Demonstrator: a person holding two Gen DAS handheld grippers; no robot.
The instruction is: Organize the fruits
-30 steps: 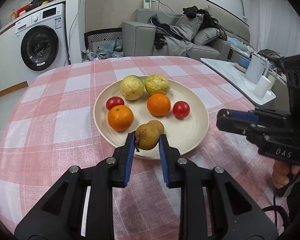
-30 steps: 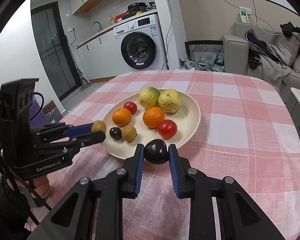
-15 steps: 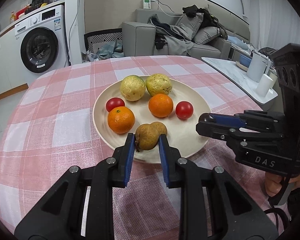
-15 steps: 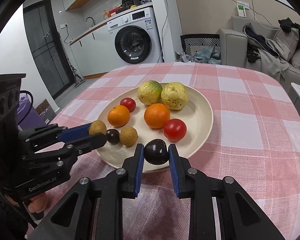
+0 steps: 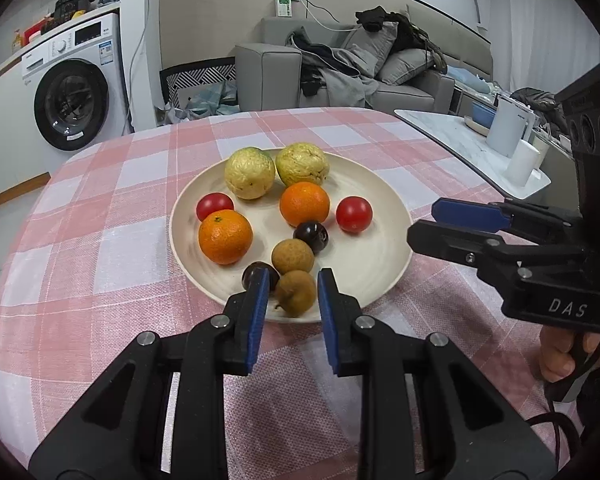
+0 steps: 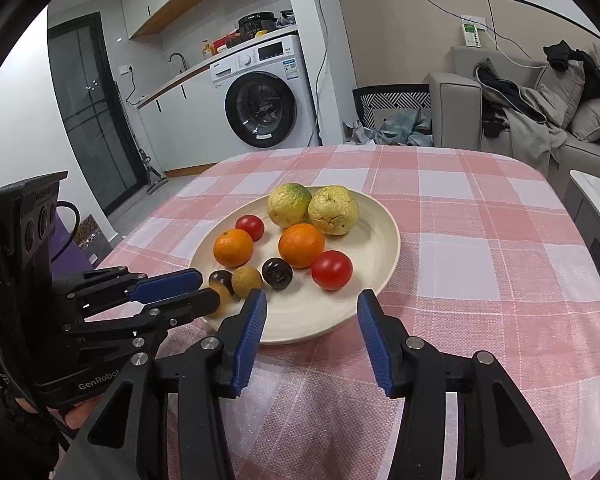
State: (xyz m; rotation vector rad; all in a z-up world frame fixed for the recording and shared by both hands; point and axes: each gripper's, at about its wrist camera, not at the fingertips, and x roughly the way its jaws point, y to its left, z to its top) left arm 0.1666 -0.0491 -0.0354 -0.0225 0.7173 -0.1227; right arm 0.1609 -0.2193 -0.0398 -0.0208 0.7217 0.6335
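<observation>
A cream plate (image 5: pixel 380 280) on the pink checked tablecloth holds two yellow-green fruits, two oranges (image 5: pixel 225 236), two red tomatoes (image 5: pixel 354 214), a brown round fruit (image 5: pixel 292 256) and two dark round fruits (image 5: pixel 310 236). My left gripper (image 5: pixel 291 294) is shut on a second brown fruit (image 5: pixel 296 292) over the plate's near rim. From the right wrist view, the left gripper (image 6: pixel 209 290) comes in from the left with that fruit (image 6: pixel 222 300). My right gripper (image 6: pixel 312 310) is opening above the plate's (image 6: pixel 300 320) near rim, with nothing between its fingers. A dark fruit (image 6: pixel 277 273) lies just beyond it.
The round table's edge curves close on both sides. A white side table (image 5: pixel 460 140) with a kettle and a cup stands at the right. A washing machine (image 6: pixel 266 100) and a grey sofa (image 5: pixel 340 76) lie beyond the table. A hand (image 5: pixel 560 360) holds the right gripper's handle.
My right gripper has opened and let go of the dark fruit, which now rests on the plate near an orange. The left gripper stays shut on the brown fruit.
</observation>
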